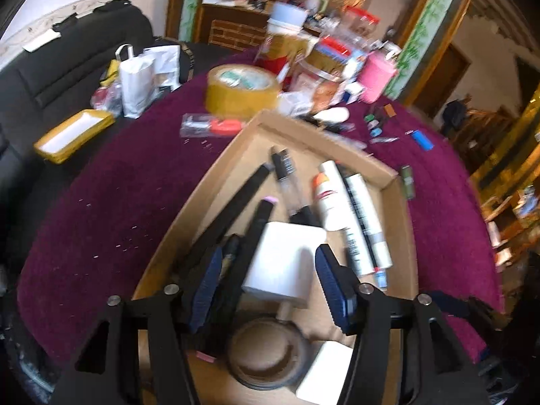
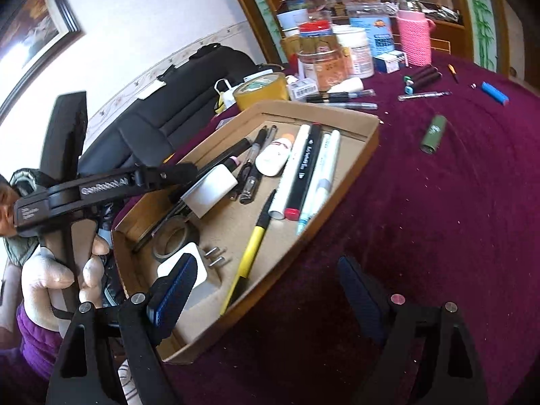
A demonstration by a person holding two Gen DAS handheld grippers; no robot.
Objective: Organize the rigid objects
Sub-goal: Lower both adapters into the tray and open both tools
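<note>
Between my left hand-held gripper's [image 1: 266, 281] spread, released pads [image 1: 206, 283], a white charger [image 1: 287, 263] could snag neighbouring markers [image 1: 357, 219].

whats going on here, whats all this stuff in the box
A person with a gripper in each hand is sorting small items into a shallow cardboard tray on a purple cloth. The left gripper is open around a white plug adapter over the tray, among markers and pens. The right gripper hangs open and empty at the tray's edge.
</note>
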